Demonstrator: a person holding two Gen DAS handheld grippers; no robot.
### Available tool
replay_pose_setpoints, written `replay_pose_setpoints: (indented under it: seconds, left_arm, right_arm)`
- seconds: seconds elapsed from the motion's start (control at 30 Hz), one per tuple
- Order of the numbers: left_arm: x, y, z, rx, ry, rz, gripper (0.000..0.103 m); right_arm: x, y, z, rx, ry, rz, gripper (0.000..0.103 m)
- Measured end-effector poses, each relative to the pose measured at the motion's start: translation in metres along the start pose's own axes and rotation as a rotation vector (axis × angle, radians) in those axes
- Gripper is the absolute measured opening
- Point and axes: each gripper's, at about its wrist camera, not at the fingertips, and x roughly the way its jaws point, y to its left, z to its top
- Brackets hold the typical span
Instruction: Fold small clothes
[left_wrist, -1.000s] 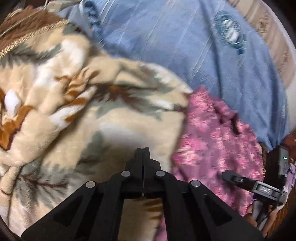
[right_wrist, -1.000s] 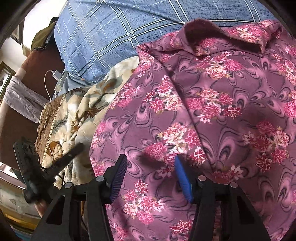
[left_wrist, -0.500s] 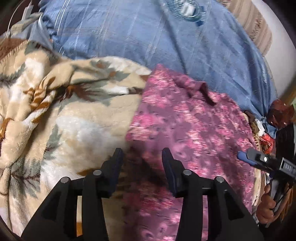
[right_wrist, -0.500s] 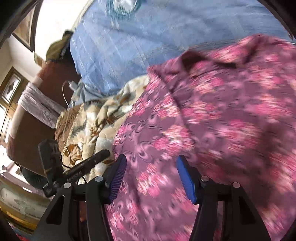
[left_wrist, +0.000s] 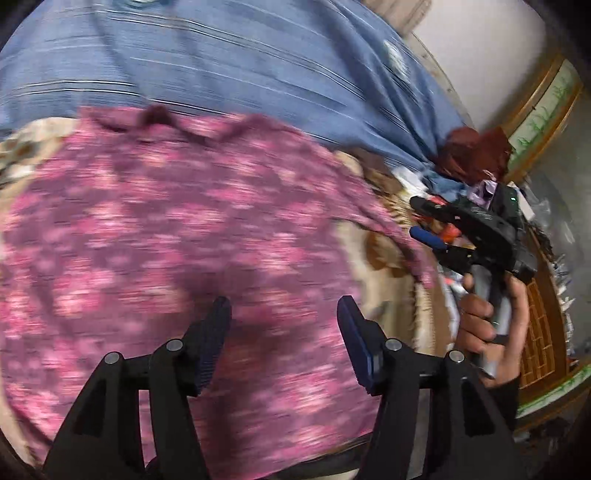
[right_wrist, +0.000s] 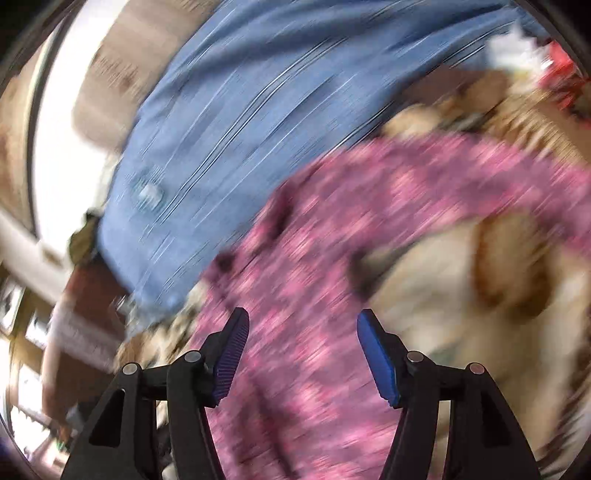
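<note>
A purple-pink floral shirt lies spread on the bed with its collar at the far edge, blurred by motion. My left gripper hovers over the shirt's near part; its jaws are opening and nothing is between them. In the right wrist view the same shirt runs up the middle of the picture. My right gripper stands open above it with nothing held. The left wrist view also catches the right gripper at the shirt's right edge, carried by a hand.
A blue checked sheet covers the bed beyond the shirt. A cream leaf-patterned blanket lies under and beside the shirt. Dark red cloth and small clutter sit at the far right. Wooden furniture stands along the right side.
My left gripper went from shut to open and swung right from the blanket over the shirt. The right gripper also swung right, toward the shirt's right edge. Both views turned blurry.
</note>
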Motion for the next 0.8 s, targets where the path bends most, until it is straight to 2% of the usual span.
replay_pose_setpoints:
  seconds: [0.07,0.13,0.2,0.3,0.37,0.47,0.57,0.63,0.67,0.73,0.8]
  left_arm:
    - [0.023,-0.027,0.007,0.003,0.034,-0.034,0.059]
    - [0.047,-0.049,0.016,0.014,0.071,-0.043,0.059]
    - [0.073,-0.073,0.024,0.042,0.111,-0.060,0.059]
    - [0.104,-0.096,0.032,0.053,0.162,-0.086,0.059]
    - [0.122,-0.108,0.037,0.046,0.199,-0.105,0.059]
    - [0.143,-0.123,0.043,0.036,0.228,-0.115,0.059]
    - [0.157,-0.129,0.045,0.028,0.247,-0.111,0.059]
    - [0.162,-0.128,0.045,0.017,0.251,-0.103,0.059]
    - [0.164,-0.127,0.045,0.011,0.252,-0.101,0.059]
    - [0.163,-0.122,0.046,-0.012,0.254,-0.103,0.059]
    - [0.158,-0.117,0.049,-0.030,0.245,-0.105,0.059]
  right_arm:
    - [-0.023,-0.026,0.026,0.012,-0.076,-0.195,0.064]
    - [-0.047,-0.059,0.032,0.087,-0.125,-0.258,0.064]
    - [-0.065,-0.095,0.026,0.195,-0.178,-0.242,0.064]
    - [-0.078,-0.145,0.021,0.310,-0.193,-0.225,0.063]
    - [-0.086,-0.178,0.020,0.395,-0.224,-0.280,0.062]
    - [-0.090,-0.207,0.016,0.465,-0.236,-0.298,0.060]
    - [-0.077,-0.225,0.013,0.512,-0.206,-0.298,0.057]
    - [-0.058,-0.232,0.013,0.523,-0.160,-0.257,0.043]
    - [-0.055,-0.233,0.014,0.510,-0.144,-0.262,0.040]
    - [-0.056,-0.226,0.016,0.477,-0.153,-0.304,0.009]
    - [-0.064,-0.220,0.015,0.482,-0.197,-0.299,0.008]
